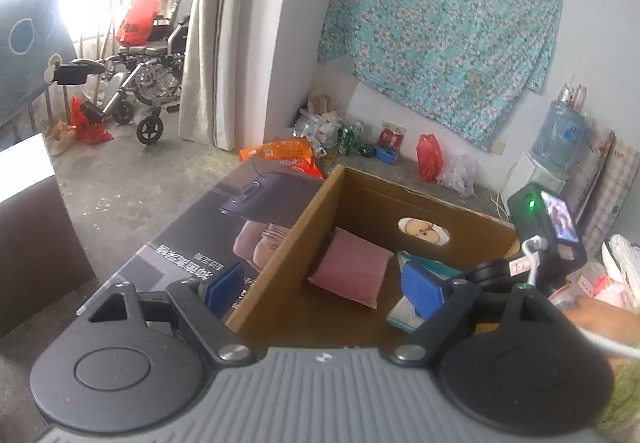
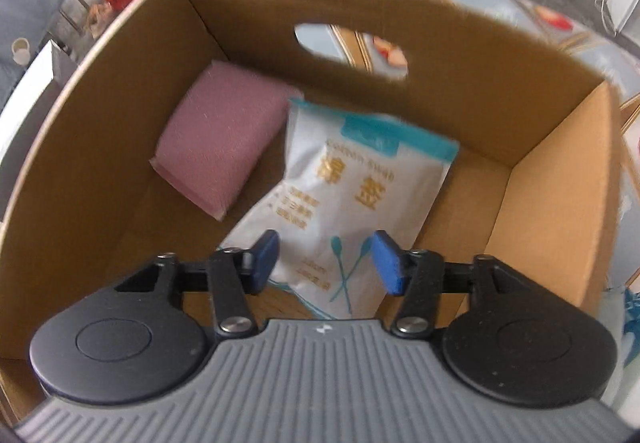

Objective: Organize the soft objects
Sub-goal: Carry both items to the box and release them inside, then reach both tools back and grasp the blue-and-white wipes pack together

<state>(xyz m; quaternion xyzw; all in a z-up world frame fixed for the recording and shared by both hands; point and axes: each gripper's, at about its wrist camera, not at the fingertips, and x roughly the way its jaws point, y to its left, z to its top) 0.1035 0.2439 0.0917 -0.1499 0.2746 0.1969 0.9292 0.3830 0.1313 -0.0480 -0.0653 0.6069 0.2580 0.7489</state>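
Observation:
An open cardboard box (image 2: 460,55) holds a pink folded cloth pack (image 2: 218,141) at its left and a white-and-teal cotton swab bag (image 2: 352,195) beside it. My right gripper (image 2: 326,263) hangs open just above the near end of the bag, with nothing between its blue pads (image 2: 386,263). In the left wrist view the box (image 1: 288,243), the pink pack (image 1: 352,273) and part of the bag (image 1: 404,313) show. My left gripper (image 1: 324,287) is open and empty above the box's left wall. The right gripper's camera unit (image 1: 548,227) rises at the box's right.
The box has a printed dark flap (image 1: 208,227) lying to its left and a handle hole (image 2: 352,47) in the far wall. Beyond are a concrete floor, a wheelchair (image 1: 144,83), a curtain (image 1: 224,35), bags (image 1: 430,157) along the wall and a water bottle (image 1: 558,135).

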